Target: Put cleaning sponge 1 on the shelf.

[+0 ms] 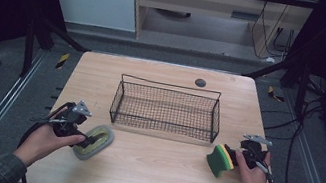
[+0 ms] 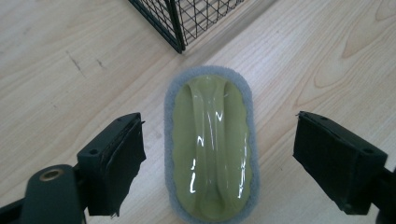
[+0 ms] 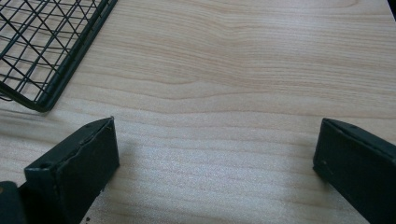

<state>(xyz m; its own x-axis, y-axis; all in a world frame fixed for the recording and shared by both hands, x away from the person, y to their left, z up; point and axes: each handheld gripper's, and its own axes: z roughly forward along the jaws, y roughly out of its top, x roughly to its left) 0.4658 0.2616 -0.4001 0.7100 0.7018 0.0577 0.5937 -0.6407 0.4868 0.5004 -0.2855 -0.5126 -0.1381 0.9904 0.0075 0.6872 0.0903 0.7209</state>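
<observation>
left gripper [image 1: 86, 140]: held in the person's left hand [image 1: 43, 140] at the table's near-left, jaws apart on either side of the scrubber, pads not pressing on it.
scrubber [image 2: 209, 144]: oval, grey pad with a glossy green handle along its top; lies flat on the table [image 1: 147, 170], just off the basket's near-left corner.
wire basket [image 1: 166, 108]: black mesh, upright at the table's middle, between the two grippers.
sponge [image 1: 220, 161]: green and yellow, on the table near the basket's near-right corner, right at the tip of the right gripper.
right gripper [image 3: 215, 163]: in the person's right hand [image 1: 254, 174], jaws wide apart over bare wood, with nothing between them in the right gripper view.
</observation>
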